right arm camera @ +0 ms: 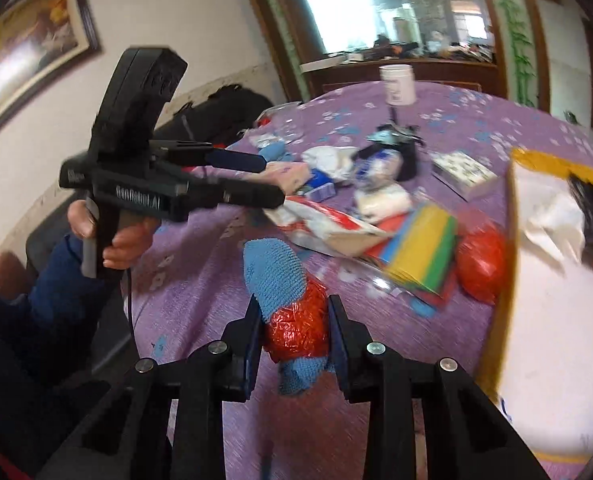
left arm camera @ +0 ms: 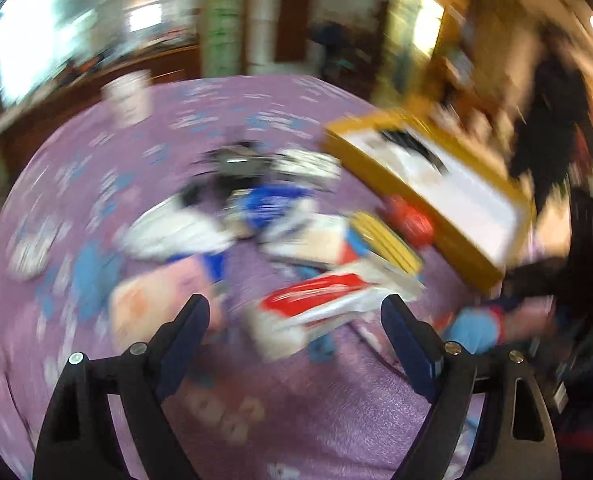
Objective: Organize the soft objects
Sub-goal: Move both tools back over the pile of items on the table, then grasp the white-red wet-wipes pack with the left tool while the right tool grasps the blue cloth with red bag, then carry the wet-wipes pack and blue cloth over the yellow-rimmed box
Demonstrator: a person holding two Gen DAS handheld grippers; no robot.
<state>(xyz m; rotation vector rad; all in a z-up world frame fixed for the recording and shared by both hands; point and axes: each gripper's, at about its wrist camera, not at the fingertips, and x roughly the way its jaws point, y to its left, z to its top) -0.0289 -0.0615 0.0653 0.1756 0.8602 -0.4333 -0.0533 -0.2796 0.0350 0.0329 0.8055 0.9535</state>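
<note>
The yellow-rimmed box holds crumpled white sheet and something black. Beside it, right gripper clamps a crinkly red ball with blue knitted cloth; left gripper gapes open, empty.

White wall, framed picture, possibly mirror.

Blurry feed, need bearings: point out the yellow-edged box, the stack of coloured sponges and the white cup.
yellow-edged box (right arm camera: 512, 240): right wrist view, its near yellow wall.
stack of coloured sponges (right arm camera: 422, 246): right wrist view, striped side.
white cup (right arm camera: 397, 85): right wrist view, its body.
</note>
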